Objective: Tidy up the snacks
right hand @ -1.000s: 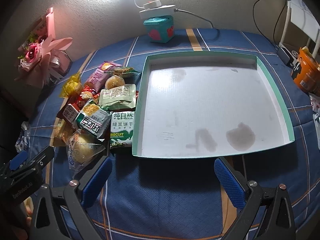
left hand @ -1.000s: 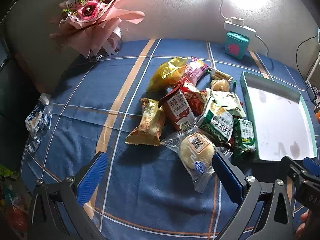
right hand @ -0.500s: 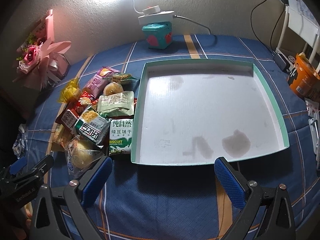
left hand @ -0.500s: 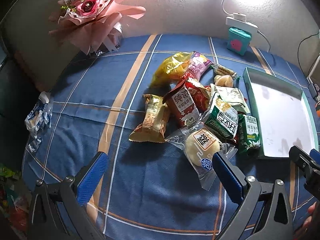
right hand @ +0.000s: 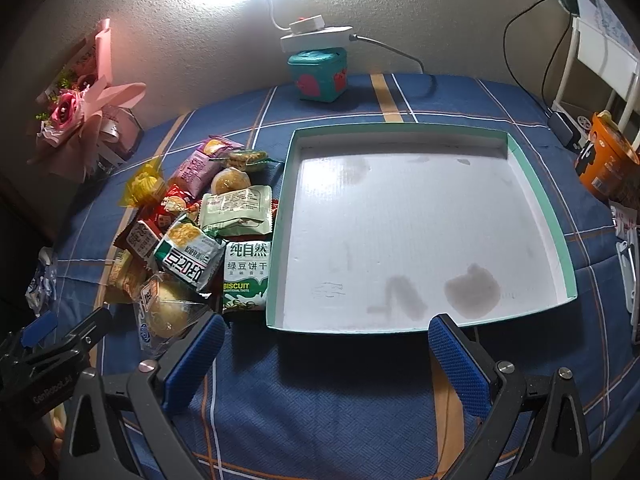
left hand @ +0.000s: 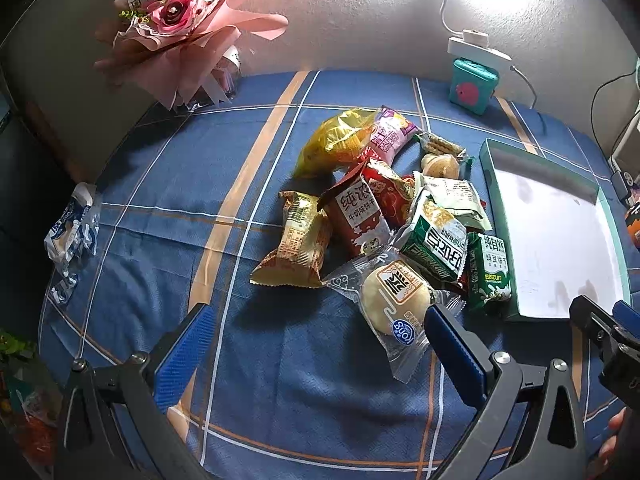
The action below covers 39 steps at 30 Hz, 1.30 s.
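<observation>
- The left hand-held gripper point(left hand: 316, 332) is hovering low over a blue plaid desk point(left hand: 180, 184), its two blue pads spread wide apart and holding nothing.
- The right hand-held gripper point(right hand: 326, 346) is hovering in front of the near edge of a tray point(right hand: 538, 200), its pads also wide apart and empty.
- The snack pile point(left hand: 384, 216) is lying ahead of the left gripper and a little to its right; seen from the right gripper, it is sitting ahead and to the left, just beside the tray's left wall.
- The nearest snack is a round bun point(left hand: 394, 294) in a clear wrapper, with its wrapper tail reaching toward the left gripper's right pad. Its long axis is running diagonally, from far left to near right.
- By this judgement, the left gripper is the nearer one to the bun, and the right gripper is the nearer one to the tray.
- A green biscuit pack point(right hand: 245, 274) is lying lengthwise along the tray's left wall, touching or almost touching it.
- Counting: one tray, shallow, white inside with a green rim, and with no snacks in it yet.
- Counting the pile: about eleven wrapped snacks are showing, overlapping one another, so the exact number is uncertain.
- Two grippers are showing, one per hand.
- Away from the pile, one pink bouquet point(left hand: 180, 28) is leaning in the far left corner and one teal box point(right hand: 320, 74) is standing by the wall.
</observation>
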### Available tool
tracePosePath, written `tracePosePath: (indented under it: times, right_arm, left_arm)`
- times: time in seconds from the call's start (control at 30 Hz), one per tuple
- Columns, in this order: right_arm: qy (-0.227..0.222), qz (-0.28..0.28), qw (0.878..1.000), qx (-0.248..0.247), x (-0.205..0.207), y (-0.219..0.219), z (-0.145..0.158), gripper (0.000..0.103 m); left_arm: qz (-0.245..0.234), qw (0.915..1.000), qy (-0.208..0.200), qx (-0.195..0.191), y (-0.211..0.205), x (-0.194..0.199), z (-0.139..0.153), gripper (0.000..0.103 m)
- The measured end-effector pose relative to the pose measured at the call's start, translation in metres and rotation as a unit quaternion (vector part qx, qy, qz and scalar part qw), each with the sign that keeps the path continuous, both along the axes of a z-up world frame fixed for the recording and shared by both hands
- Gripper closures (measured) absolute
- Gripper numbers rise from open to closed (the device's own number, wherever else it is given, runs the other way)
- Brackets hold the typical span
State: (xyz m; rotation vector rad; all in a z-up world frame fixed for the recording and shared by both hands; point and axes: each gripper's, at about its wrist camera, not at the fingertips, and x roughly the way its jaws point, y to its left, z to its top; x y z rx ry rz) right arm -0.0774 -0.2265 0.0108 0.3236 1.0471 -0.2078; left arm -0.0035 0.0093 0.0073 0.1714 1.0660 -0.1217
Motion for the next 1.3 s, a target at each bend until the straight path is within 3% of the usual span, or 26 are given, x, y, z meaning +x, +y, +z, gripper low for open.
tracePosePath:
  times: [0.93, 1.3]
  right_arm:
    - [0.001, 0.0, 1.0, -0.001, 0.001, 0.001, 0.0, 0.0]
    - [-0.021, 0.026, 0.999, 0.022, 0.008, 0.011, 0.006, 0.0]
  left_arm:
    - [0.003, 0.9999, 0.008, -0.011, -0.001, 0.0, -0.001, 0.0]
    - [0.035, 0.999, 0.0, -0.028, 0.016, 0.007, 0.007, 0.0]
